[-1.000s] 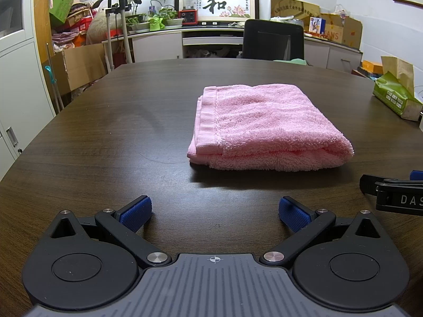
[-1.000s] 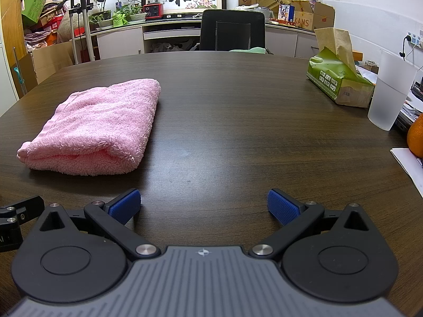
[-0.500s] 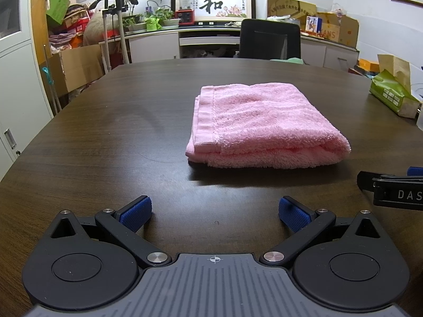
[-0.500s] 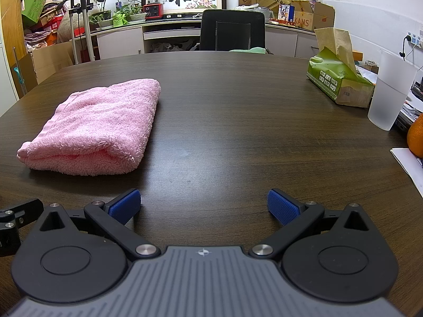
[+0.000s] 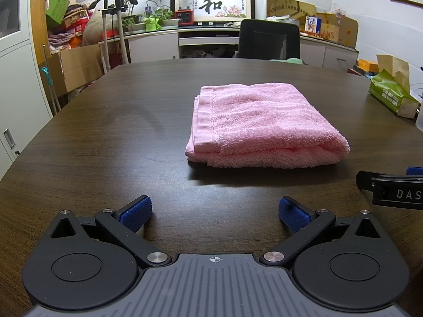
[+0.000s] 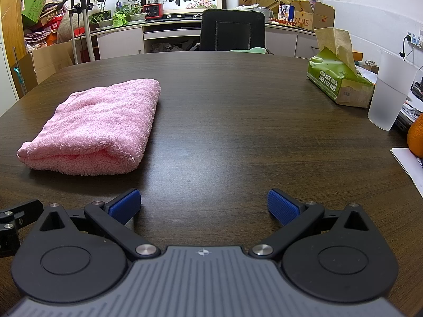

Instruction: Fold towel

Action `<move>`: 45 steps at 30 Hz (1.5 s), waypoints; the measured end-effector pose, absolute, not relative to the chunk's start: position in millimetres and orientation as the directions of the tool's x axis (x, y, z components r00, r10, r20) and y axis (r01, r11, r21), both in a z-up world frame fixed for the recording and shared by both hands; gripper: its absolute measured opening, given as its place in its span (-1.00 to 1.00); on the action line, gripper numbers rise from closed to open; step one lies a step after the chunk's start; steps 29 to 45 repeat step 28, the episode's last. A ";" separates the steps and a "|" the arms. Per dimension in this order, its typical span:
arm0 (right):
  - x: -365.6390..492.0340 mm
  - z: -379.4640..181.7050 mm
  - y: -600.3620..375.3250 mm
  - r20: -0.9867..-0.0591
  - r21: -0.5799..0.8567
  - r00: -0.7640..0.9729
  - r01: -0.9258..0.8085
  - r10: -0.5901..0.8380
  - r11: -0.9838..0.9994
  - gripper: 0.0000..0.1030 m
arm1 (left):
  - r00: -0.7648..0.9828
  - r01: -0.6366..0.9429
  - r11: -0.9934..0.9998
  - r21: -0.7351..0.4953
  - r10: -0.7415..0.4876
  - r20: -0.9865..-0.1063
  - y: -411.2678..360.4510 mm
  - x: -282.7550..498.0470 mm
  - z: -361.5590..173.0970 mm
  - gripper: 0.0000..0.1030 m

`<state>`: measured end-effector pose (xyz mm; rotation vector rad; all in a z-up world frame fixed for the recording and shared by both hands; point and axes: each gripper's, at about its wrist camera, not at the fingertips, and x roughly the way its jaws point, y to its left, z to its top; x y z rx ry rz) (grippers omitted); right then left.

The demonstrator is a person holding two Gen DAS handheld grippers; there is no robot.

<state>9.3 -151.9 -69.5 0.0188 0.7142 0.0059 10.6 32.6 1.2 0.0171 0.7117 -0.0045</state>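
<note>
Towel (image 5: 264, 124), pink and fluffy, lies folded into a thick rectangle on the dark wooden table (image 5: 105, 132), its hemmed edge at the left and rounded fold facing the grippers. Left gripper (image 5: 214, 212) and right gripper (image 6: 203, 206) sit low over the table short of it, both spread wide and holding nothing. In the left wrist view, the right gripper is cut off at the frame edge.

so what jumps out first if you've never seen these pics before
The pink towel stands out most: already folded into a thick stack, it lies alone on the dark wooden table, ahead of the left gripper and well off to the left of the right gripper. Both grippers sit open and empty. At the table's right edge are a green tissue pack and a frosted plastic cup.
</note>
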 end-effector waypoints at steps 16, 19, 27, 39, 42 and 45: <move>9.2 -69.5 -151.6 -0.655 0.019 0.756 0.001 0.012 1.000 1.00 | 0.756 0.015 1.000 0.020 0.002 -0.654 31.8 11.0 1.7 1.00; 9.2 -69.5 -151.5 -0.655 0.019 0.756 0.001 0.012 1.000 1.00 | 0.757 0.017 1.000 0.021 0.001 -0.654 31.7 10.6 1.8 1.00; 9.2 -69.5 -151.6 -0.655 0.019 0.756 0.001 0.012 1.000 1.00 | 0.756 0.021 1.000 0.022 -0.002 -0.654 31.8 10.3 1.6 1.00; 9.2 -69.5 -151.5 -0.655 0.019 0.756 0.001 0.012 1.000 1.00 | 0.756 0.021 1.000 0.022 -0.002 -0.654 31.7 10.2 1.5 1.00; 9.2 -69.5 -151.5 -0.655 0.019 0.756 0.001 0.012 1.000 1.00 | 0.756 0.021 1.000 0.022 -0.002 -0.654 31.7 10.2 1.5 1.00; 9.2 -69.5 -151.5 -0.655 0.019 0.756 0.001 0.012 1.000 1.00 | 0.756 0.021 1.000 0.022 -0.002 -0.654 31.7 10.2 1.5 1.00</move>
